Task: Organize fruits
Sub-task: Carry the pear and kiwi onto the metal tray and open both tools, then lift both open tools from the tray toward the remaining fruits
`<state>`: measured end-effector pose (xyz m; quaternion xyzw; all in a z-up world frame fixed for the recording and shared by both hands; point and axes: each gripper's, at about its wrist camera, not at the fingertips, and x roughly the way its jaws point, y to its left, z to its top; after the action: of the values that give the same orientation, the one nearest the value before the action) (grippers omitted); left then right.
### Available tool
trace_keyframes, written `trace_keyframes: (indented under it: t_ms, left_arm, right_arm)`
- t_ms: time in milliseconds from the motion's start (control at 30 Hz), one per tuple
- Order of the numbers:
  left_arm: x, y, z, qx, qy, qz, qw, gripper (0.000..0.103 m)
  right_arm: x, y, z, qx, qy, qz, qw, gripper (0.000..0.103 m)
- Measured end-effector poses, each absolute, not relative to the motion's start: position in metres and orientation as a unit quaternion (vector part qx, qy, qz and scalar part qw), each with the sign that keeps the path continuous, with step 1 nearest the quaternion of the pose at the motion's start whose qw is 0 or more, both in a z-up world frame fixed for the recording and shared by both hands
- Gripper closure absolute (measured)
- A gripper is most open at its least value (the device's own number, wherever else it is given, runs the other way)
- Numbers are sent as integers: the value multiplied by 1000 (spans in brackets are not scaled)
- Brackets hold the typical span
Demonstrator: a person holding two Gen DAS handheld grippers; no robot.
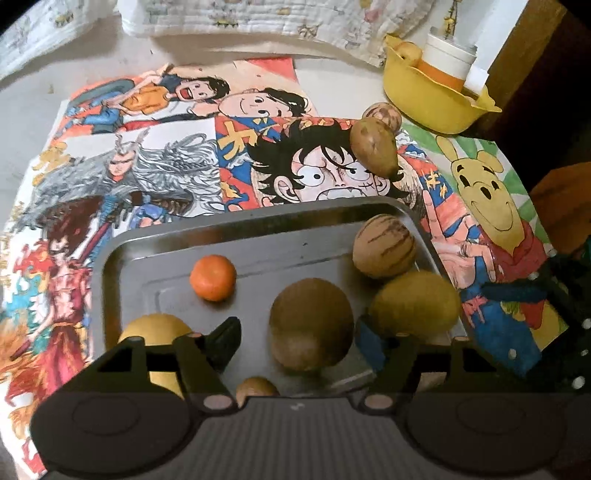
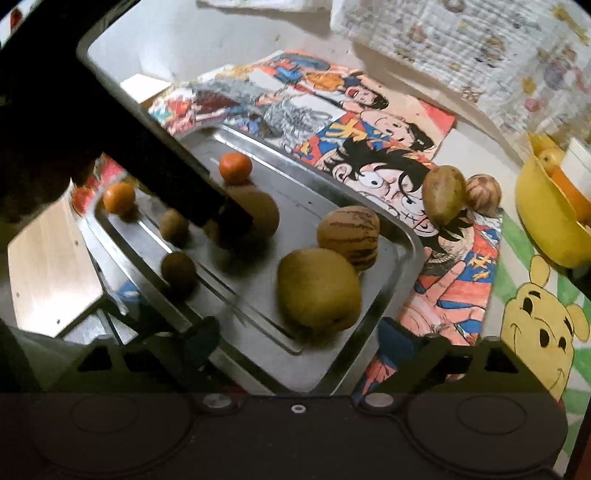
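Note:
A metal tray (image 1: pixel 258 218) (image 2: pixel 406 236) lies on a cartoon-printed mat. My left gripper (image 1: pixel 297 338) is open around a round brown fruit (image 1: pixel 310 325) on the tray, and its left pad stands clear of the fruit. My right gripper (image 2: pixel 301 332) is wide open on either side of a yellow-green fruit (image 2: pixel 319 290) (image 1: pixel 415 304), touching neither side. Also on the tray are a tangerine (image 1: pixel 213 277) (image 2: pixel 235 168) and a striped fruit (image 1: pixel 384 245) (image 2: pixel 349 232). A yellow fruit (image 1: pixel 155 332) and a small brown one (image 1: pixel 256 387) are partly hidden behind my left fingers.
On the mat beyond the tray lie a pear-shaped brown-green fruit (image 1: pixel 375 147) (image 2: pixel 443 194) and a second striped fruit (image 1: pixel 382 114) (image 2: pixel 482 194). A yellow bowl (image 1: pixel 436 99) (image 2: pixel 550 221) holding a cup stands at the far right. Quilted cloth (image 1: pixel 258 18) lies at the back.

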<state>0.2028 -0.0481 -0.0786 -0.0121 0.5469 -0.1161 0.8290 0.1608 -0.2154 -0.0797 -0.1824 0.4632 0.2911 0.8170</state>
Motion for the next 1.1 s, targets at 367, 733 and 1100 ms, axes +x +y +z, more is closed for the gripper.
trace_keyframes:
  t_ms: [367,733,1100]
  left_arm:
    - [148,-31,-58,21,534,-73,842,6]
    - [106,-9,-60,36,550,-43,833,1]
    - [111,-3,-55,61,556,-8,829,1]
  right_arm:
    - [143,-216,-70,-159,480,296,810,1]
    - [140,-215,-68,-154,492,266,814,1]
    - [145,-231,-60,-140,470,203,848,1]
